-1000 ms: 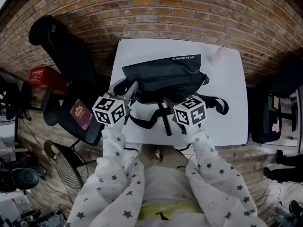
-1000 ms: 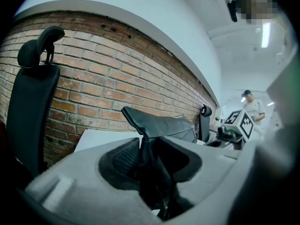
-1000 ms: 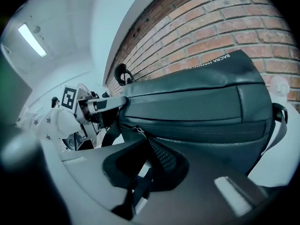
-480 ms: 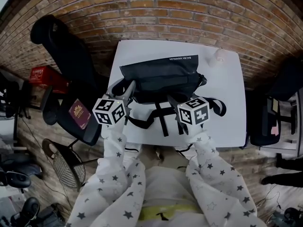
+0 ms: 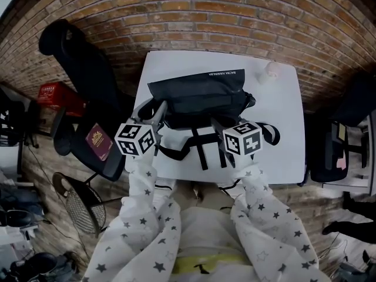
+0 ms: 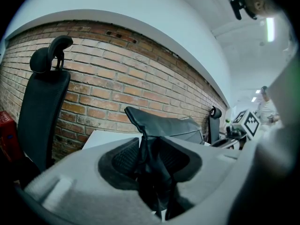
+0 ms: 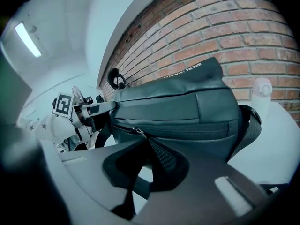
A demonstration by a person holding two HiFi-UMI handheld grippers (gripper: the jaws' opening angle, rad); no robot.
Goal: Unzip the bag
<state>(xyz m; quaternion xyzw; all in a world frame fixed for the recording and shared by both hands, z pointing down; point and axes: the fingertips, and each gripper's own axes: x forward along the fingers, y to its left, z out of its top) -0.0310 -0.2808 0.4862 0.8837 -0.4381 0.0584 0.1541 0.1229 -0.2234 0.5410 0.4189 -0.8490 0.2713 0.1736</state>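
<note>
Your right gripper (image 5: pixel 215 123) crept right since a second ago, jaws pinched shut on zipper pull (image 7: pixel 135 131) | left gripper (image 5: pixel 161 109) clamps left end of bag (image 5: pixel 202 93) | bag mid-table (image 5: pixel 282 148) | zip barely started

A bag (image 5: pixel 200 96) lies on a table (image 5: pixel 282 151) before the far wall (image 5: pixel 205 16); a chair (image 5: pixel 82 69) stands left; possibly a cup (image 5: pixel 271 69) sits far right.

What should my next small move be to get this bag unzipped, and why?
Probably draw the right gripper rightward along the bag. Its jaws look shut on the zipper pull, and the left gripper clamps the bag's corner fabric as a brace.
</note>
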